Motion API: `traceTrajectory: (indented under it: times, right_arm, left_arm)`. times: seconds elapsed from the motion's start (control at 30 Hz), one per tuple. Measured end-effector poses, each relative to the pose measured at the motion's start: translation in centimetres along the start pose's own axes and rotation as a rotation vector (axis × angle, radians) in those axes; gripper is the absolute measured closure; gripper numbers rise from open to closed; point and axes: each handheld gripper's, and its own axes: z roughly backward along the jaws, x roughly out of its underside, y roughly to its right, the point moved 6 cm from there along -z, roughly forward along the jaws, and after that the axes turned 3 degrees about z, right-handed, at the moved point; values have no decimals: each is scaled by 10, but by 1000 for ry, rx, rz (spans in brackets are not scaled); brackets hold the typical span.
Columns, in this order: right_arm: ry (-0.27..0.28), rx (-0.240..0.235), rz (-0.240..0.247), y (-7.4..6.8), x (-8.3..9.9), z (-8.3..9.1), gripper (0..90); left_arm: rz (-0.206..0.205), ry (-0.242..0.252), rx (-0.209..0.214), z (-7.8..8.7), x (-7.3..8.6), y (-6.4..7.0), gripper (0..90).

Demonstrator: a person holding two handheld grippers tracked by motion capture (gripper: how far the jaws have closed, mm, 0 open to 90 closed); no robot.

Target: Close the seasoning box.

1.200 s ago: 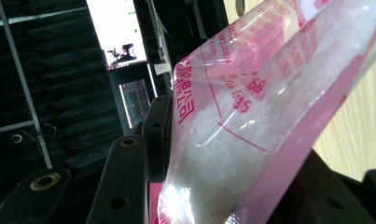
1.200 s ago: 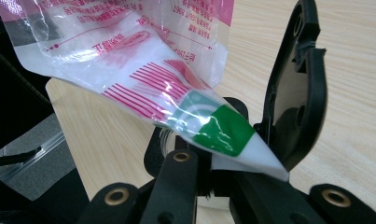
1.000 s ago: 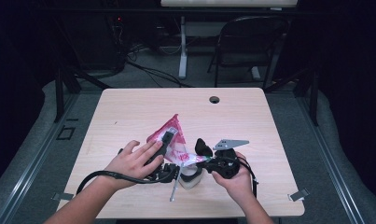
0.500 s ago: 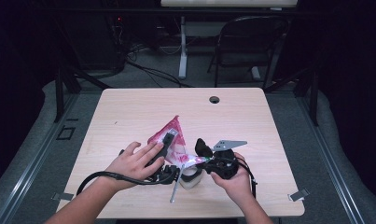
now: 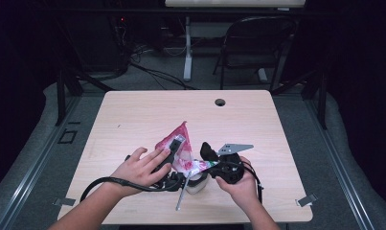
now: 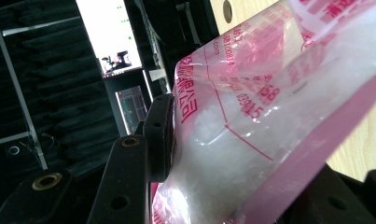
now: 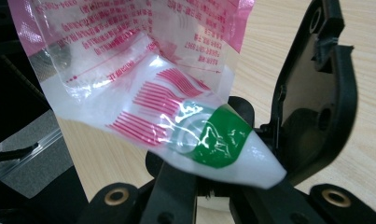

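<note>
a crinkly clear plastic bag (image 5: 180, 152) with pink print and a pink edge holds white grainy powder. it hangs just above the pale wooden table (image 5: 257, 124), between both tools. the left gripper (image 5: 174, 146) pinches its upper part; the right gripper (image 5: 206, 162) has its jaws spread around the green-marked corner.

A: What do the left tongs (image 5: 177, 142) look like?
B: Black, flat jaws with brass-ringed screw holes, and a black cable behind them.
A: And the right tongs (image 5: 206, 152)?
B: Black too, with a grey three-cornered plate on top.
</note>
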Motion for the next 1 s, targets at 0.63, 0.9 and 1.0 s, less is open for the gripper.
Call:
traceTrajectory:
  times: [0.63, 0.9, 1.0]
  right_arm:
    - [0, -6, 6, -2, -1, -2, 900]
    - [6, -13, 8, -2, -2, -1, 900]
    - [6, -13, 8, -3, -2, -2, 900]
  left_arm:
    - [2, -2, 1, 0, 0, 0, 630]
    - [49, -17, 14, 2, 6, 3, 698]
    - [50, -17, 2, 2, 8, 2, 700]
